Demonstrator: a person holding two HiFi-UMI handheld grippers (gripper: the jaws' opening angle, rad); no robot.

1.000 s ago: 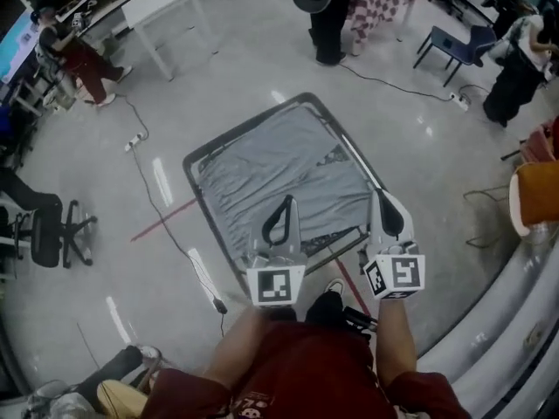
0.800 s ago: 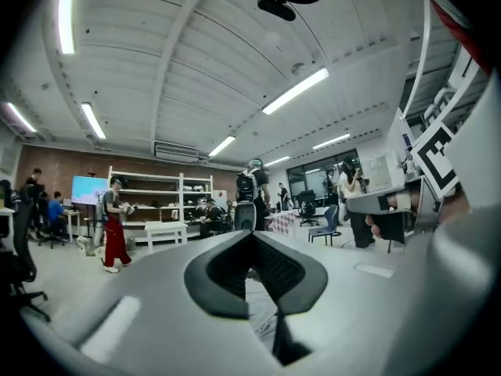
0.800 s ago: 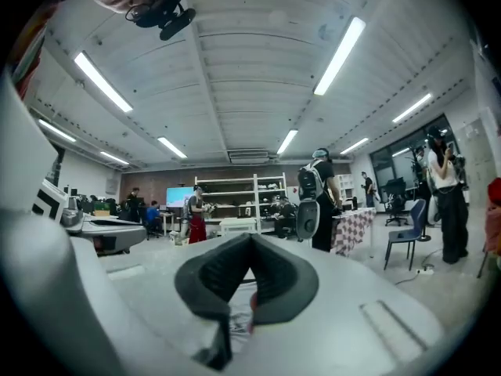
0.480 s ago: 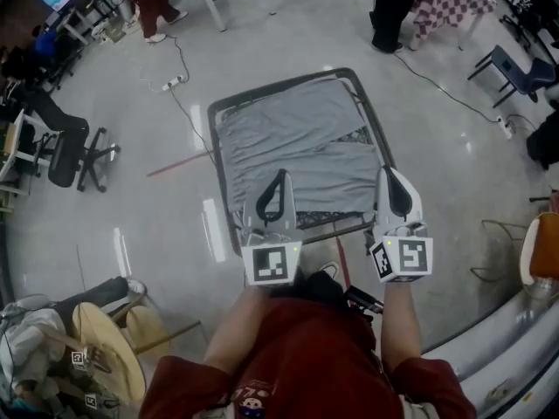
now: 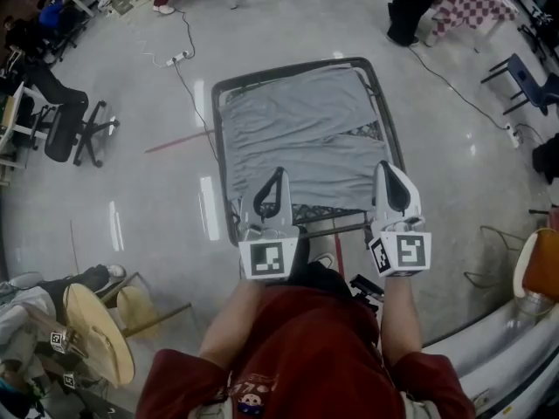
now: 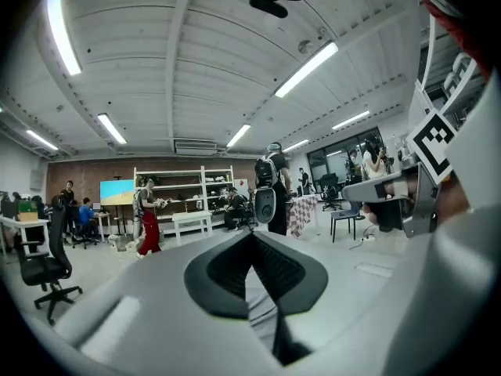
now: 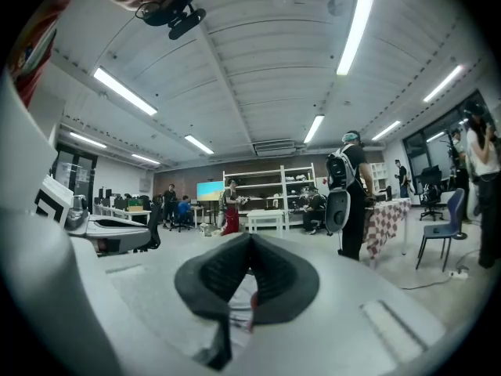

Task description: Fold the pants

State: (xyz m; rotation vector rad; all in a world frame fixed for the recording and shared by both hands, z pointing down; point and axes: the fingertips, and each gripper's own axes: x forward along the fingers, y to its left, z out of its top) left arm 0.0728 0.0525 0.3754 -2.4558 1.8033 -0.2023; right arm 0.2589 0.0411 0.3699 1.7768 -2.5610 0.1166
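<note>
bright ceiling strip lights [image 7: 356, 26] lit the room evenly; glare streaked the glossy floor [image 5: 113, 225]; fisheye edges darkened.

Glossy grey floor [image 5: 454, 147], white shelving [image 6: 184, 182], ceiling strip lights [image 6: 305, 69].

Grey pants [image 5: 297, 138] on apparently mesh-topped frame [image 5: 219, 151]
</note>
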